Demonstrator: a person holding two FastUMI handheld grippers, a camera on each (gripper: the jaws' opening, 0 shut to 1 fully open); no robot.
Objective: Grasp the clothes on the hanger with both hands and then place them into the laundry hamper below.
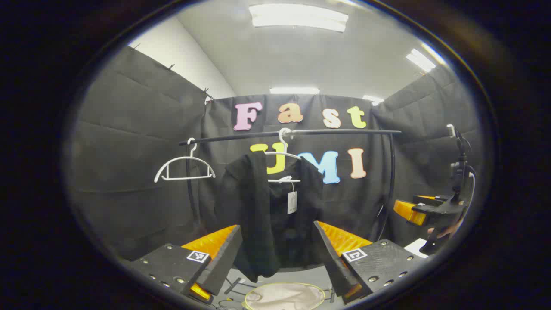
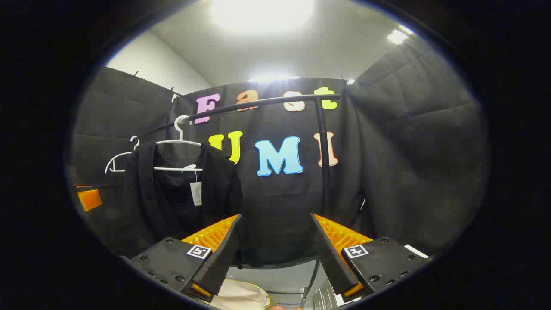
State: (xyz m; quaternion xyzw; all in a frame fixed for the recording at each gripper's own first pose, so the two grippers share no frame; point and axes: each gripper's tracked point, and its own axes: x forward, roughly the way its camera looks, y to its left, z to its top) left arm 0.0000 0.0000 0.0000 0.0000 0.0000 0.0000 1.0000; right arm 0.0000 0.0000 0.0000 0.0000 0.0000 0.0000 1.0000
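Note:
A black garment (image 1: 258, 211) with a white tag hangs on a white hanger (image 1: 282, 154) at the middle of the black rail (image 1: 327, 131). My left gripper (image 1: 277, 225) is open, short of the garment and level with its lower half. Below lies the pale, yellow-rimmed laundry hamper (image 1: 284, 296). The right gripper (image 1: 419, 211) shows at the far right, held by a hand (image 1: 447, 230). In the right gripper view the garment (image 2: 181, 198) hangs to the left. My right gripper (image 2: 275, 216) is open and empty, facing the wall right of it. The hamper (image 2: 241, 295) peeks in below.
An empty white hanger (image 1: 185, 167) hangs at the rail's left end. The rack's upright post (image 2: 325, 163) stands just right of my right gripper's line. A camera stand (image 1: 460, 159) rises at the far right. Cables lie on the grey floor (image 1: 234, 286) beside the hamper.

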